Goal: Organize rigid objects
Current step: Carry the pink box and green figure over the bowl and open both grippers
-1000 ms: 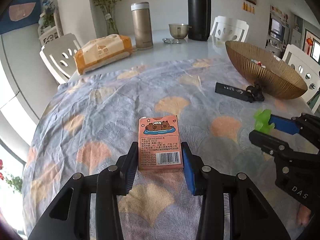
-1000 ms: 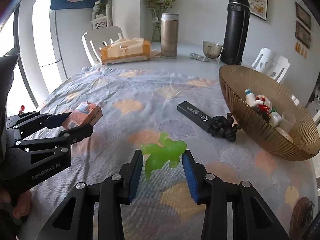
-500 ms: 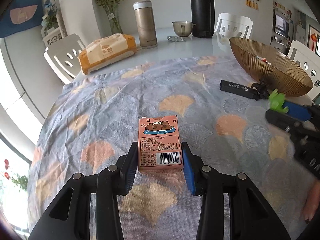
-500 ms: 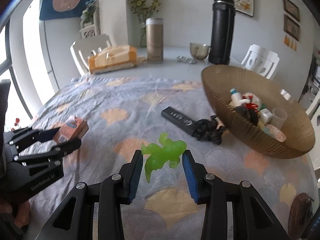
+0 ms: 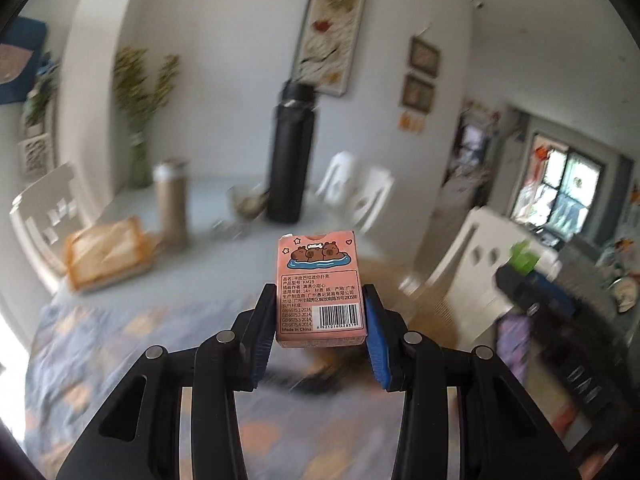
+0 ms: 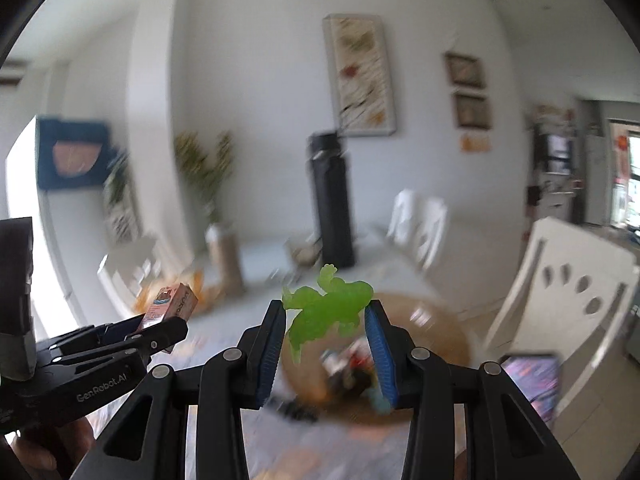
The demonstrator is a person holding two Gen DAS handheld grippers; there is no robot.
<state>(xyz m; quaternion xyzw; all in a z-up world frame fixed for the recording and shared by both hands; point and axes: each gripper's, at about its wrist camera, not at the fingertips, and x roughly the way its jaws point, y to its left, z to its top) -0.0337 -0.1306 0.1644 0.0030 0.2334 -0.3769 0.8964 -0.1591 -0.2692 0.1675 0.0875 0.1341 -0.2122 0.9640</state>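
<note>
Both loads have risen clear of the cloth — left gripper [image 5: 320,316] clamps the pink card box [image 5: 320,288], right gripper [image 6: 325,320] the green toy [image 6: 326,308] — probably bound for the blurred bowl [image 6: 448,344].

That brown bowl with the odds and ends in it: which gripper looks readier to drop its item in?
Probably the right gripper. Its green toy hangs just above the brown bowl straight ahead, while the left gripper, clamped on the pink box, sits further left.
</note>
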